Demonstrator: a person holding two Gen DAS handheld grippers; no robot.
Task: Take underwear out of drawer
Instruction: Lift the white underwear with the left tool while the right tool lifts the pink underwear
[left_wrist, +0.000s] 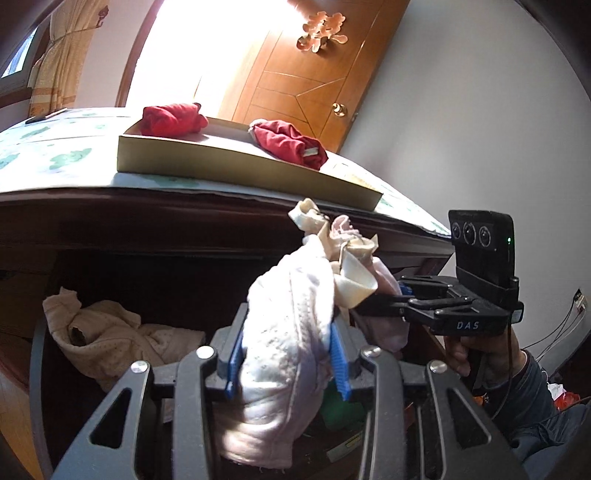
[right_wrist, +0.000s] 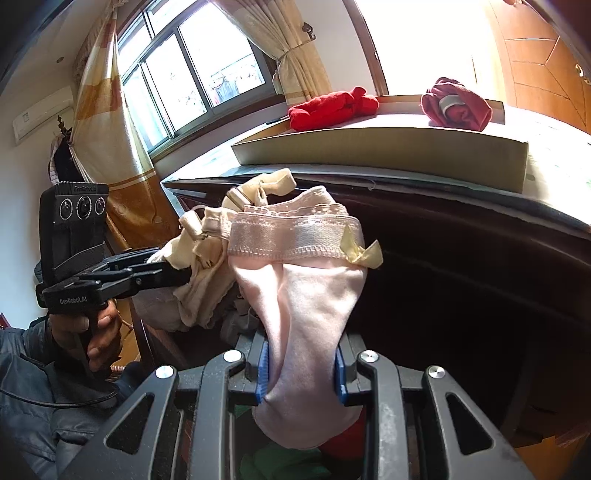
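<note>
My left gripper (left_wrist: 286, 354) is shut on a pale pink and cream underwear garment (left_wrist: 291, 325), held up in front of the open drawer (left_wrist: 155, 288). My right gripper (right_wrist: 301, 373) is shut on the pink satin part of the same bundle (right_wrist: 306, 295), with a lace waistband on top. Each gripper shows from the side in the other's view: the right one (left_wrist: 391, 299) and the left one (right_wrist: 177, 275), both clamped into the cloth. A cream knitted garment (left_wrist: 110, 336) lies in the drawer at the left.
A flat cardboard tray (left_wrist: 236, 166) sits on the dresser top (left_wrist: 55, 147) above the drawer, holding two red garments, one bright (left_wrist: 171, 118) and one dark (left_wrist: 291, 144). Wooden door (left_wrist: 306, 81) behind, window and curtains (right_wrist: 110, 110) at the left. Green and red cloth (right_wrist: 280, 461) lies below.
</note>
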